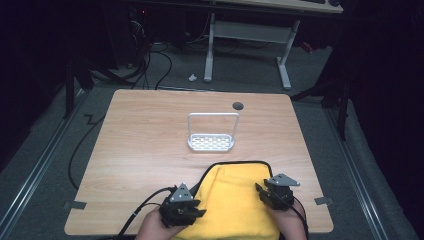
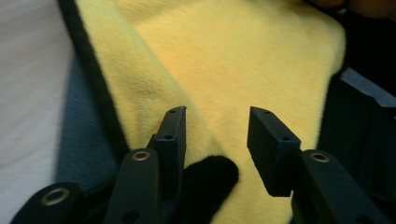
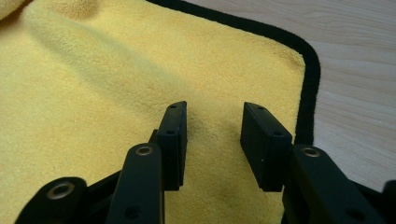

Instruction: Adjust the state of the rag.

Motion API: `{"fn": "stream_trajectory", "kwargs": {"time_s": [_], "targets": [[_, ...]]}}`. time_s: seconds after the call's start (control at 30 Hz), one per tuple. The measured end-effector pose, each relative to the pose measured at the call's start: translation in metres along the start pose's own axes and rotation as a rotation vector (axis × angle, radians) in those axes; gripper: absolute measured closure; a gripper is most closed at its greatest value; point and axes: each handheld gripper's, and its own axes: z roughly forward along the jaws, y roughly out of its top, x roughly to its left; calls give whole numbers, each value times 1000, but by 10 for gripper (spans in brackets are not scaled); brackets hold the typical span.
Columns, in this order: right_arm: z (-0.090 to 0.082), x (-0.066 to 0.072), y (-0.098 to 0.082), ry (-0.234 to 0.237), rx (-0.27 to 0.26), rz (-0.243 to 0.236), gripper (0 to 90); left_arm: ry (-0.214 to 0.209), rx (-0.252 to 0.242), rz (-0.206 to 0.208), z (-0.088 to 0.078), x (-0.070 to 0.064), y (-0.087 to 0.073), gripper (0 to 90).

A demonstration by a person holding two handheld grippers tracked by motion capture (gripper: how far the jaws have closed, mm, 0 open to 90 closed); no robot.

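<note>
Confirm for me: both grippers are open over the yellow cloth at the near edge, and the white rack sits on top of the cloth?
Not quite. The high view shows the white rack on the bare table, beyond the yellow cloth and apart from it. The left gripper and right gripper are open over it.

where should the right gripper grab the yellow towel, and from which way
Take the yellow towel at its black-trimmed far right corner, coming in from the bare table side. That edge lies flat and free, so one jaw could probably slip under it. The right gripper hangs open over the cloth beside it.
</note>
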Motion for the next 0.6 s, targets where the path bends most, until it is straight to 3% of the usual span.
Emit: {"fn": "stream_trajectory", "kwargs": {"time_s": [0.07,0.17,0.23,0.3,0.33,0.4,0.5,0.6], "targets": [[0,0,0,-1,0,-7,617,17,-15,9,-2,-2,1,541],[0,1,0,-1,1,-5,617,39,-77,-22,-11,7,5,562],[0,1,0,0,1,-4,617,103,-126,-18,-20,14,6,587],[0,1,0,-1,0,-5,616,133,-153,-61,-27,24,6,608],[0,1,0,0,0,-4,616,132,-145,-92,-27,28,6,608],[0,1,0,1,1,-6,616,137,-91,-117,-18,31,4,575],[0,1,0,1,1,-10,617,116,-28,-120,-1,26,0,514],[0,1,0,3,1,-9,616,127,-21,-111,5,19,-4,476]]}}
